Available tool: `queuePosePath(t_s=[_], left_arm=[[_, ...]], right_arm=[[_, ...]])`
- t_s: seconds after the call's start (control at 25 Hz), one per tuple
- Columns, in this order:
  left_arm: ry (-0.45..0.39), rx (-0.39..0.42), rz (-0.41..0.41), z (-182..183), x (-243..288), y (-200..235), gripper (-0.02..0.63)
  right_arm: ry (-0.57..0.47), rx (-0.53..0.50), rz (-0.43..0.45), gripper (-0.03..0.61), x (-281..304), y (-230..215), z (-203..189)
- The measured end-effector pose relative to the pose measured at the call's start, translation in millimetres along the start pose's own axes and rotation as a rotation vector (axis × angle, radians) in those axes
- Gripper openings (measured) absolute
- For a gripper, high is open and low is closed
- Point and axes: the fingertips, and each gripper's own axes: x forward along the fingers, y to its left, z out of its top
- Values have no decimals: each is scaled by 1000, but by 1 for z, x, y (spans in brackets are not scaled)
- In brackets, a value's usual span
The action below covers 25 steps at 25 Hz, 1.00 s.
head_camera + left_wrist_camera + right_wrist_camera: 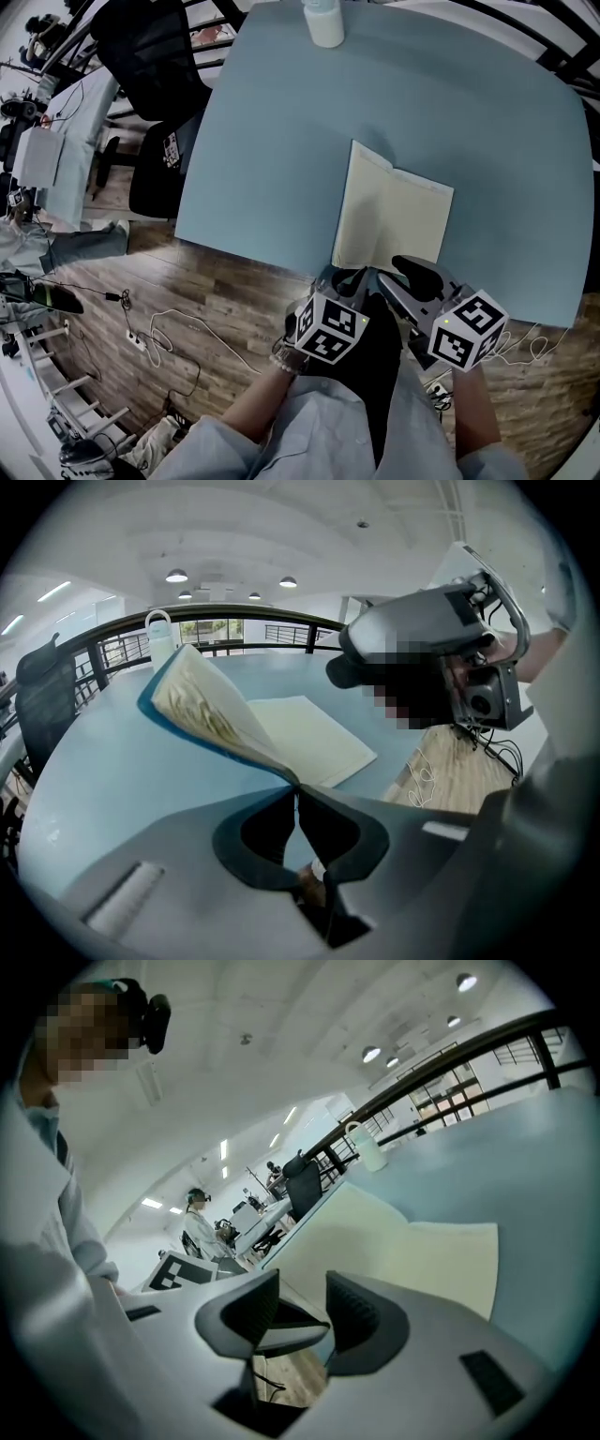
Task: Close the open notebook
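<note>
The notebook (398, 220) lay on the desk (281, 131) by its near edge; a bottle (324, 23) stood at the far edge, a chair (155, 66) left.

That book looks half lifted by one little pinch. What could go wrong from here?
1. The left gripper pinches the notebook only at its near edge, so the raised half could slip free and flop open again.
2. The right gripper is open and holds nothing, and the notebook lies close to the near edge of the table, so a pull could drag it off.
</note>
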Motion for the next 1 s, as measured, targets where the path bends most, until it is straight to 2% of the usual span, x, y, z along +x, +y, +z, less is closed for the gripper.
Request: queuePosePath(t_s=[0.2,0.56,0.8,1.0], left_arm=[[3,46,-7,2,1,-5,18],[16,166,-45,2,5,-10,18],[35,233,-62,3,7,-15,18],[45,264,-74,3,10,-20,18]], right_arm=[[-13,62,61,156,5,2,0],[-37,102,105,176,6,11,5],[-28,98,99,190,4,17,5],[-25,101,53,192,-1,11,1]])
